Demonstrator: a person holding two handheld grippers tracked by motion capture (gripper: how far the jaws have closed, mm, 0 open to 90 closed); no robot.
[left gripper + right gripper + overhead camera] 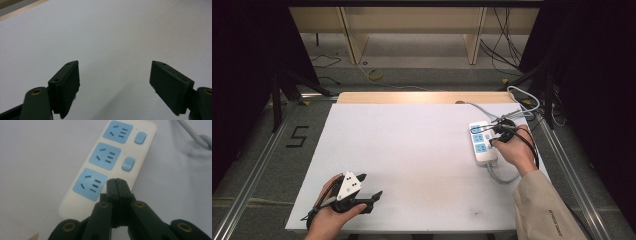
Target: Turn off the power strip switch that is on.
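Observation:
A white power strip (482, 142) with three blue sockets lies at the right of the white table (412, 150). In the right gripper view the power strip (105, 157) shows two blue rocker switches (128, 164) beside the farther sockets. My right gripper (116, 180) is shut with nothing between its jaws. Its tips sit over the strip's edge beside the nearest socket and hide what lies under them. In the high view the right gripper (493, 141) comes in from the strip's right side. My left gripper (371, 186) rests near the table's front left; the left gripper (114, 62) is open over bare white surface.
The strip's grey cable (499, 107) runs from its far end and loops off the table's back right corner; a second grey loop (502, 177) curls at its near end. A wooden strip (422, 97) borders the far edge. Metal rails (562, 165) flank the table.

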